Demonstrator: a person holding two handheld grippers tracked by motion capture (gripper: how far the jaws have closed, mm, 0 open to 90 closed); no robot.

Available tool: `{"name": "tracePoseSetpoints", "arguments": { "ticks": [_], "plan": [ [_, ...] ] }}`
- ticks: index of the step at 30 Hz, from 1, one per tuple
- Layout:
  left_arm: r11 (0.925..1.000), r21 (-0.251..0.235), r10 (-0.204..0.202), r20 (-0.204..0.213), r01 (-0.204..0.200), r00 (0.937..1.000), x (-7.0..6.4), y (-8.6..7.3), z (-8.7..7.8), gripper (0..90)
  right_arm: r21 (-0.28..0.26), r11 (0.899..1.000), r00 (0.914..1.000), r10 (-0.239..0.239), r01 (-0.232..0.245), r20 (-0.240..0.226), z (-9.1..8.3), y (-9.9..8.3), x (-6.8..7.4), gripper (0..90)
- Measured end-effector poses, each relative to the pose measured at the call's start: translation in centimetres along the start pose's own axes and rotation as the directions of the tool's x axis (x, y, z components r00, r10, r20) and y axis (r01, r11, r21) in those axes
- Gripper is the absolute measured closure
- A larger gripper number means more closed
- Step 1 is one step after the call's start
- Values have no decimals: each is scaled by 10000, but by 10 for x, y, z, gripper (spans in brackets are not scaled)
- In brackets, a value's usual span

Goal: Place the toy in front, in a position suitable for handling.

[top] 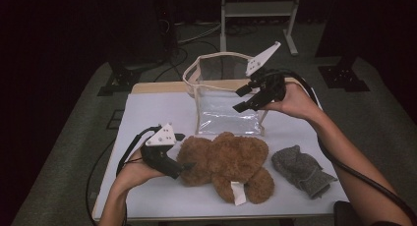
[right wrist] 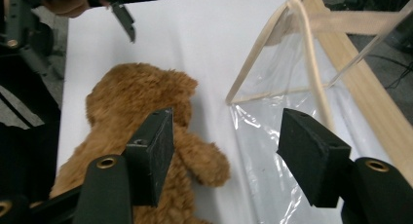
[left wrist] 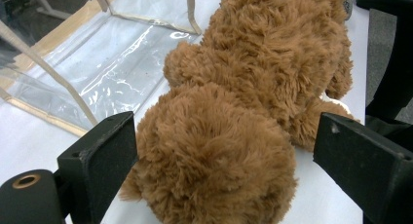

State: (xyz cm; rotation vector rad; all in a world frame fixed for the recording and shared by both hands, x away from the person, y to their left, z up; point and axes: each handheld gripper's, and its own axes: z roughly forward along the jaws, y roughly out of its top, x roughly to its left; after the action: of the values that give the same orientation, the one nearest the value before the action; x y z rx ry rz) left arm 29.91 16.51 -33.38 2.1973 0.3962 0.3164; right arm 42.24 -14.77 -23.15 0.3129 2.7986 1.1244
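Both forearms are bare, with no sleeve showing. Each hand carries a black gripper: the left gripper (top: 181, 151) and the right gripper (top: 242, 99) each bear a pale grey three-cornered plate dotted with small holes on top, blocky black jaws with brass-coloured eyelets near their bases, and a thick black cable trailing behind.

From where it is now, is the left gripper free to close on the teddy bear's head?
Probably yes. The left gripper is open with a jaw on either side of the teddy bear, at its head, and nothing sits between them. The clear bag lies off to the side.
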Motion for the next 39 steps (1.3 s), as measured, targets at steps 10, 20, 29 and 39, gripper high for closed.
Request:
{"name": "tracePoseSetpoints", "arguments": {
  "ticks": [10, 20, 29, 39],
  "plan": [
    [9999, 164, 13, 81, -15, 10000, 0, -1, 1, 73, 509, 9987, 9998, 81, -89, 154, 18, 22, -25, 365],
    [9999, 124, 46, 18, -46, 10000, 1, -3, -1, 73, 800, 9959, 9985, 404, -433, 375, 34, 24, -46, 378],
    [9998, 190, 27, 86, -29, 10000, 2, -5, 0, 73, 1035, 9929, 9981, 562, -584, 235, 50, 19, -58, 437],
    [9999, 140, 23, 59, -24, 10000, 2, -5, -1, 73, 1148, 9923, 9984, 426, -467, 384, 55, 14, -57, 618]
  ]
}}
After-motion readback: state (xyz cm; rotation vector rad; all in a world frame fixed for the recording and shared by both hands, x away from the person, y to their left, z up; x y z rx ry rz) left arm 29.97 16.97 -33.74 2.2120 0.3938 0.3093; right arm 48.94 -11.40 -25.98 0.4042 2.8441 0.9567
